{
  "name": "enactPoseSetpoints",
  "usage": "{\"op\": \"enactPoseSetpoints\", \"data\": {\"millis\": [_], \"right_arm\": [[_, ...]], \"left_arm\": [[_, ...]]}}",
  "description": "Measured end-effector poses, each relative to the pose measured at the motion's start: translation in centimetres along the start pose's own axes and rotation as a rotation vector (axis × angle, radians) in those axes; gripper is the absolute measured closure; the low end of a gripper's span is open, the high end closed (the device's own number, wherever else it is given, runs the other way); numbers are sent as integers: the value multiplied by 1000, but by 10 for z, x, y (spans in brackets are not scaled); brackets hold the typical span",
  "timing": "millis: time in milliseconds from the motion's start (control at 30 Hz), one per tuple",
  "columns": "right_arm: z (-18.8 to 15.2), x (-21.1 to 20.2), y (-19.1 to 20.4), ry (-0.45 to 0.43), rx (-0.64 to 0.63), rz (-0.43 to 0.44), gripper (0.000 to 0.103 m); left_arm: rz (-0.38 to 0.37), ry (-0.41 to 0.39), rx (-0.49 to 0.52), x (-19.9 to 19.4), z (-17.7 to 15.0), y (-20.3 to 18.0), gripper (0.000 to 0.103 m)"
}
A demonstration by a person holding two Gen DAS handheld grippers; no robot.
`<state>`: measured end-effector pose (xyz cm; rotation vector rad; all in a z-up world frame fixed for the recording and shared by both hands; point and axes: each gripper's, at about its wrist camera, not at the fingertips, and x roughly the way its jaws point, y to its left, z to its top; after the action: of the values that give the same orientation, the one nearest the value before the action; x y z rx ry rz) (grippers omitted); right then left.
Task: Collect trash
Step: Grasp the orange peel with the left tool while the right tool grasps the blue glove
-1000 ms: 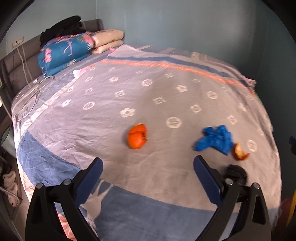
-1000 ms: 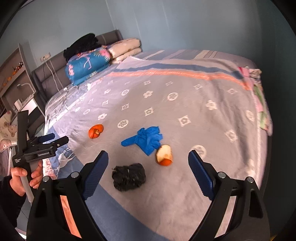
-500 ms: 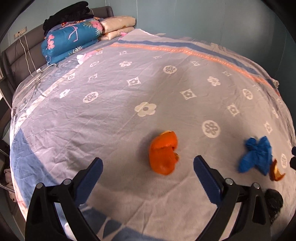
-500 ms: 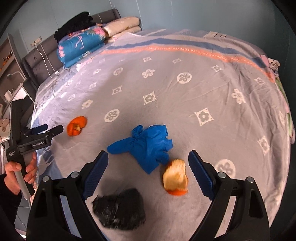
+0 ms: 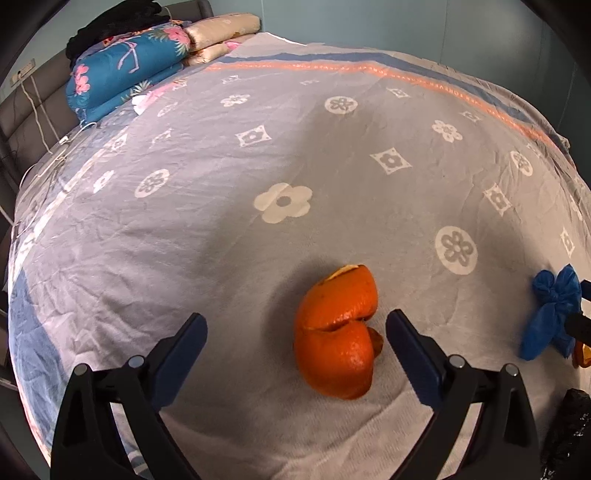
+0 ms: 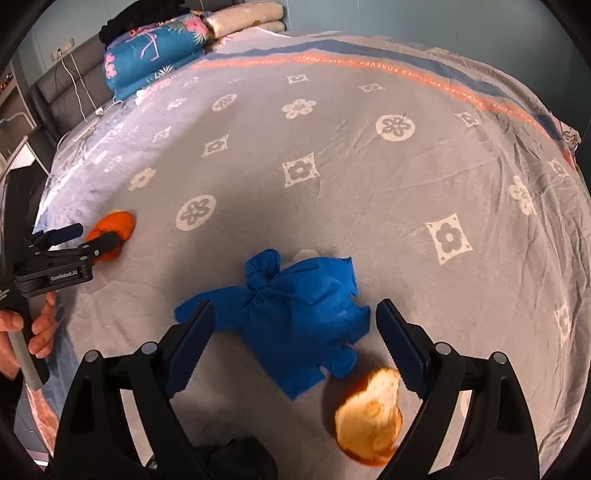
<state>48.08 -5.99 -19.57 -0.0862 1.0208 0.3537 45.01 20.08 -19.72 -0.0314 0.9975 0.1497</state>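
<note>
A large curl of orange peel [image 5: 338,334] lies on the grey patterned bedspread [image 5: 258,229], between the open fingers of my left gripper [image 5: 295,332]. It also shows in the right wrist view [image 6: 110,230], with the left gripper [image 6: 79,236] around it. A crumpled blue glove [image 6: 295,317] lies between the open fingers of my right gripper [image 6: 293,325]. A second peel piece [image 6: 369,419], pale side up, lies just below the glove. A black crumpled bag [image 6: 236,463] is at the bottom edge, partly hidden. The glove also shows at the right of the left wrist view [image 5: 550,314].
Folded blue floral quilt [image 5: 125,66], beige pillows [image 5: 221,31] and a black garment [image 5: 114,22] are stacked at the head of the bed. White cables [image 5: 44,155] trail along the left bed edge. A hand [image 6: 37,325] holds the left gripper's handle.
Both grippers have moved forward and down towards the bed. The orange peel now sits between the left fingers, and the blue glove between the right fingers. Both stay open.
</note>
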Motion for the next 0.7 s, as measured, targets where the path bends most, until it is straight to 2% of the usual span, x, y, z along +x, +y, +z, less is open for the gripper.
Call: {"op": "enactPoseSetpoints", "data": {"millis": [67, 100, 167, 233, 300, 433, 600, 700], "right_arm": [[0, 7, 3, 10, -9, -1, 20], [0, 9, 4, 11, -14, -3, 25], [0, 15, 7, 27, -27, 4, 32], [0, 21, 10, 42, -39, 3, 38], [0, 22, 12, 39, -36, -4, 45], [0, 24, 16, 42, -30, -5, 55], [1, 23, 21, 45, -47, -11, 75], [0, 21, 23, 34, -45, -7, 79]], "left_arm": [[-18, 11, 9, 5, -1, -2, 22], [-34, 20, 14, 8, -3, -3, 30], [-38, 18, 22, 10, -5, -4, 37], [-46, -1, 55, 8, -7, -10, 51], [-55, -12, 70, 6, -8, -14, 60], [-53, -27, 76, 4, -7, -17, 66], [-76, -40, 65, -5, -9, -13, 71], [-88, -45, 61, -12, -11, -11, 72]]}}
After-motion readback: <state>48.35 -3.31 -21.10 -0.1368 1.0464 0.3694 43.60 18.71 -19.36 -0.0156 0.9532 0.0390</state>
